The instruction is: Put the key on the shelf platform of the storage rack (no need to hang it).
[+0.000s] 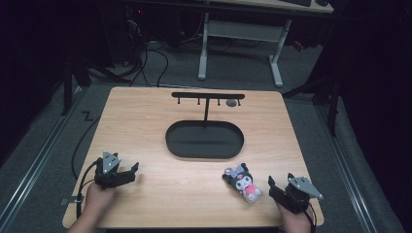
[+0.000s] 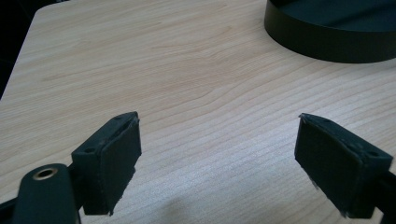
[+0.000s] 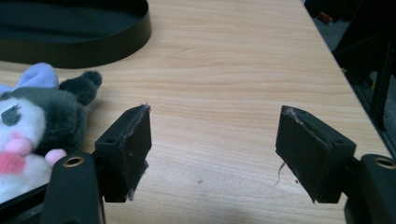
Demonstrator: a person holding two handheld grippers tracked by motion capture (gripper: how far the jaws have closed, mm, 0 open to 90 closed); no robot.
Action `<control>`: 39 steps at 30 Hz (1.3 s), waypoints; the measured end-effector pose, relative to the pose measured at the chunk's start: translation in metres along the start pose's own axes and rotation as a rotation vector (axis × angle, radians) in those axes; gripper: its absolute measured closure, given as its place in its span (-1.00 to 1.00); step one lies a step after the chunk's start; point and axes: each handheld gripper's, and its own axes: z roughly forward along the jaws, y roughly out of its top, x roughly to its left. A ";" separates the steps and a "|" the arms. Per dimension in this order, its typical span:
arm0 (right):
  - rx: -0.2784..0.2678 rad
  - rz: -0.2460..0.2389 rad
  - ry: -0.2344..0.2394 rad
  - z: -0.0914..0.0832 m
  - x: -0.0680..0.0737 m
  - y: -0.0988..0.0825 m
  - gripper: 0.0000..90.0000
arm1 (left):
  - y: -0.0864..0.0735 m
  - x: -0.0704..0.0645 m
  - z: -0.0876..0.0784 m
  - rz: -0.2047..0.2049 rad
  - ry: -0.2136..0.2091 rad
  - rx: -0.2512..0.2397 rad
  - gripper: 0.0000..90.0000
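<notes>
Grey-and-white plush toy [image 1: 242, 183] lies on the tabletop [image 1: 194, 189] just left of the right hand-held gripper [image 1: 279, 186], head pointing away from it, long axis diagonal. Jaws apart, empty. Right gripper view crops its body.

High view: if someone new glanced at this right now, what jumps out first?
Probably the plush toy, grey, white and pink, lying near the table's front right, just left of the open right gripper. Next, the black oval tray in the middle, with a hook stand rising from it. The left gripper rests open at front left.
</notes>
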 end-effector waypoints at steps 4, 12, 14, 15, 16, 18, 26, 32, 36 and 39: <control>0.008 -0.017 0.018 0.003 0.001 -0.001 -0.42 | 0.000 0.000 0.001 0.000 -0.001 0.005 -0.66; -0.008 0.000 0.025 0.001 -0.001 -0.001 -0.41 | 0.000 0.000 0.000 -0.003 0.002 0.009 -0.66; -0.006 -0.005 0.022 0.001 -0.001 -0.002 -0.41 | 0.000 0.001 0.000 -0.006 0.002 0.010 -0.66; -0.004 -0.006 0.022 0.002 -0.002 -0.002 -0.42 | 0.000 0.001 0.000 -0.009 0.003 0.008 -0.66; -0.002 -0.005 0.023 0.002 -0.002 -0.002 -0.42 | 0.000 0.001 0.001 -0.010 0.004 0.008 -0.66; -0.001 -0.003 0.024 0.002 -0.003 -0.002 -0.41 | 0.000 0.001 0.001 -0.010 0.004 0.009 -0.66; -0.015 0.013 0.027 -0.001 -0.004 -0.001 -0.41 | 0.000 0.002 0.000 -0.015 0.006 0.007 -0.66; -0.036 0.017 0.054 -0.005 0.000 0.004 -0.41 | -0.001 0.003 0.000 -0.019 0.004 0.002 -0.66; -0.045 0.021 0.080 -0.005 0.007 0.010 -0.44 | -0.001 0.002 -0.001 -0.018 0.000 -0.002 -0.66; -0.048 0.015 0.076 -0.005 0.015 0.014 -0.47 | -0.001 0.003 -0.002 -0.021 -0.005 -0.004 -0.66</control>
